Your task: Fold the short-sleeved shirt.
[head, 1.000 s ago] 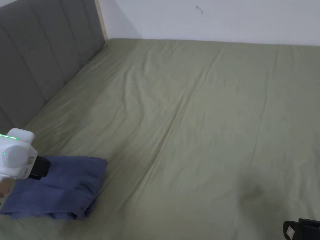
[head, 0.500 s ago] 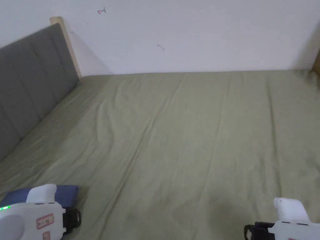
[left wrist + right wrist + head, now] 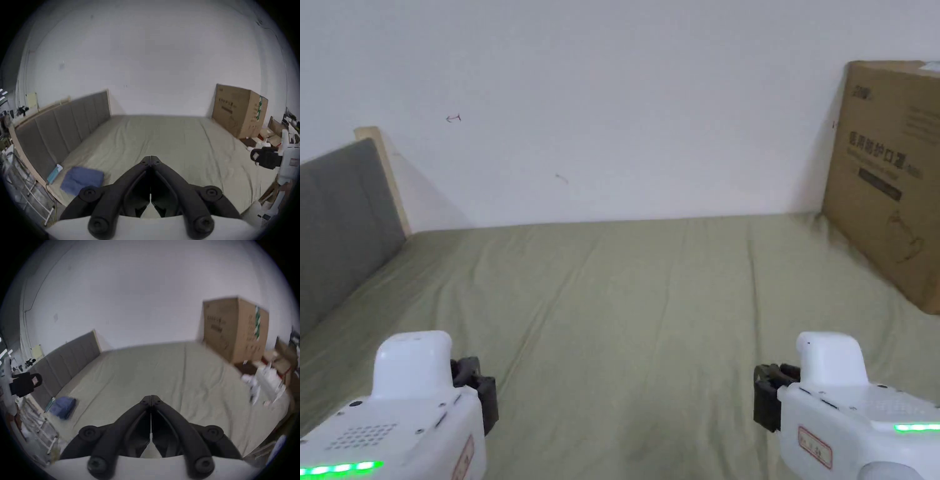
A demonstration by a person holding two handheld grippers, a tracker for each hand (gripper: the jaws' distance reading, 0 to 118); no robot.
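The folded shirt [image 3: 82, 180] lies on the bed [image 3: 162, 142] to the left of the left gripper [image 3: 150, 160] — beside the headboard [image 3: 61, 129], which runs along the bed's left edge. The cardboard box [image 3: 238, 112] stands ahead and to the right, against the wall [image 3: 146, 56] — the right gripper [image 3: 259, 158] is at the left one's right, well apart.

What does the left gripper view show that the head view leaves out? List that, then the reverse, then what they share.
Left gripper view: the folded blue shirt lying by the headboard, and the left gripper with its jaws closed together.
Head view: the green lights on the grippers' white housings, seen from above.
Shared: the green sheet, the headboard, the cardboard box and the right gripper.
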